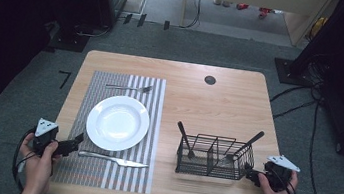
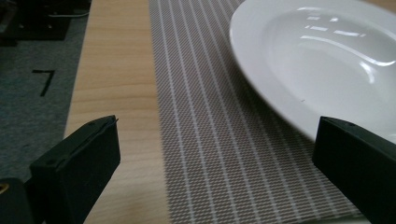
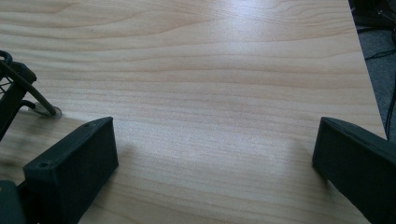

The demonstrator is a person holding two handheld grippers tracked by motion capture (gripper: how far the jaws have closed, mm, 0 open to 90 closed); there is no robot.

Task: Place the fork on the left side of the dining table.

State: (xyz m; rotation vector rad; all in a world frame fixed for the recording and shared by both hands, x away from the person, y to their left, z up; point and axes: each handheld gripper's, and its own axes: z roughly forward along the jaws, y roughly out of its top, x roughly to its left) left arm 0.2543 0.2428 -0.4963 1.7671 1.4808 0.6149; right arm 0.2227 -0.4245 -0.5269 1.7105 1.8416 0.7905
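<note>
Here the knife [image 1: 114, 160] lies flat on the striped mat [image 1: 100, 168], along its near edge, just in front of the plate [image 1: 117, 122] and apart from it. Its handle points left, toward the left gripper [image 1: 74, 143], which sits just beside the handle end without touching it. That gripper's jaws stand wide apart and hold nothing; in the left gripper view the gripper [image 2: 215, 172] looks over the mat [image 2: 210, 140], with the plate [image 2: 327, 60] rising ahead on the right and bare table [image 2: 116, 93] on the left.

The plate is white, empty, and rests in the middle of the mat. Beyond it a fork [image 1: 129, 88] lies across the mat's far end, tines to the right.

To the right, well apart from the mat, a black wire caddy [image 1: 215, 158] stands on the table [image 1: 219, 103]. Two utensils [image 1: 244, 147] with dark handles lean in it, one tilted left, one tilted right. The right gripper [image 1: 252, 176] is at the caddy's right end, very near the wire; I cannot tell whether it touches. Its jaws are also wide open and empty. In the right gripper view the gripper [image 3: 215, 172] faces bare table [image 3: 210, 70], with a corner of the caddy [image 3: 16, 88] at the left edge.

A dark round hole [image 1: 210, 80] sits near the table's far edge.
</note>
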